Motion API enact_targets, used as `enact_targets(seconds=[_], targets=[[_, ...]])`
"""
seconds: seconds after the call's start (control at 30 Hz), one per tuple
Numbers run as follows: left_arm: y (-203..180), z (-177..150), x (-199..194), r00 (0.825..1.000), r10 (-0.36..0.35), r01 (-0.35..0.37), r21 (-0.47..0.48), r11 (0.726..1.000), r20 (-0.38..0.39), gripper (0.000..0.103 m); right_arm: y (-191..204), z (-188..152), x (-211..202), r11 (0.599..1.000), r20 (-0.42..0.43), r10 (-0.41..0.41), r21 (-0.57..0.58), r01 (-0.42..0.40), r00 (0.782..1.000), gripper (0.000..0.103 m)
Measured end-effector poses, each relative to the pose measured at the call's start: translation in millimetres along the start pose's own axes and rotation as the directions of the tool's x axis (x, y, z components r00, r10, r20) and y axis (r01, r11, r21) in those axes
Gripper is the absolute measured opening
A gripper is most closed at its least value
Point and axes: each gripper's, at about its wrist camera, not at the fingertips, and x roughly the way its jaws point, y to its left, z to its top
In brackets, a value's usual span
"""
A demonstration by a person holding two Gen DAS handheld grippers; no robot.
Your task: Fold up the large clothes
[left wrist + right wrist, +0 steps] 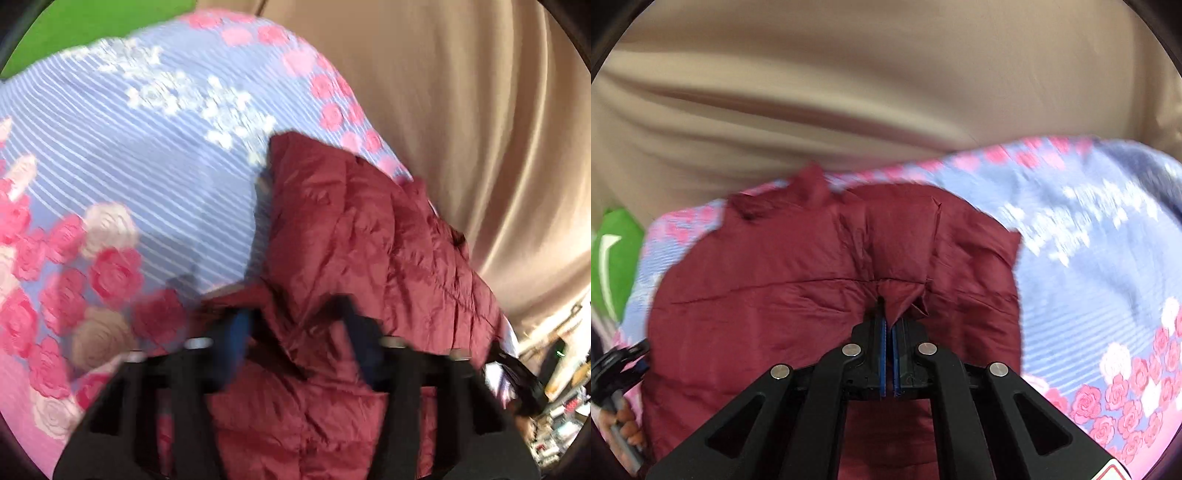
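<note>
A dark red quilted jacket [798,280] lies bunched on a bed with a blue striped, pink-rose sheet [1100,266]. My right gripper [889,314] is shut on a pinch of the jacket's fabric at its middle. In the left wrist view the jacket [369,236] lies along the bed's right edge. My left gripper [303,314] has its fingers spread wide, with jacket fabric lying between them; the view is blurred. The left gripper also shows at the left edge of the right wrist view [624,362], held by a hand.
A beige curtain [849,92] hangs behind the bed and along its side [480,110]. A green surface [92,26] lies beyond the far end of the sheet [129,155]. Cluttered items [561,398] sit at the lower right.
</note>
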Motion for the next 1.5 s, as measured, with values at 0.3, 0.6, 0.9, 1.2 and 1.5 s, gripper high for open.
enact_targets(seconds=[0.3, 0.6, 0.9, 1.2, 1.5], targets=[[8, -15, 10, 0.993, 0.119, -0.118, 0.064, 0.991, -0.005, 0.007, -26, -20, 28, 0.990, -0.078, -0.132, 0.039, 0.135, 0.988, 0.000], [10, -16, 11, 0.994, 0.113, -0.112, 0.064, 0.992, -0.001, 0.007, -50, -40, -11, 0.988, -0.022, -0.067, 0.139, 0.070, 0.997, 0.000], [10, -16, 10, 0.994, 0.109, -0.109, 0.062, 0.992, -0.003, 0.007, -41, -38, -28, 0.985, -0.011, -0.135, 0.108, 0.136, 0.991, 0.017], [12, -18, 7, 0.995, 0.097, -0.097, 0.054, 0.994, -0.001, 0.007, -11, -8, 23, 0.984, -0.042, -0.173, 0.039, 0.175, 0.984, 0.062], [12, -18, 4, 0.995, 0.102, -0.102, 0.045, 0.994, 0.011, 0.007, -19, -22, 9, 0.994, 0.020, -0.083, 0.075, 0.081, 0.996, 0.003]])
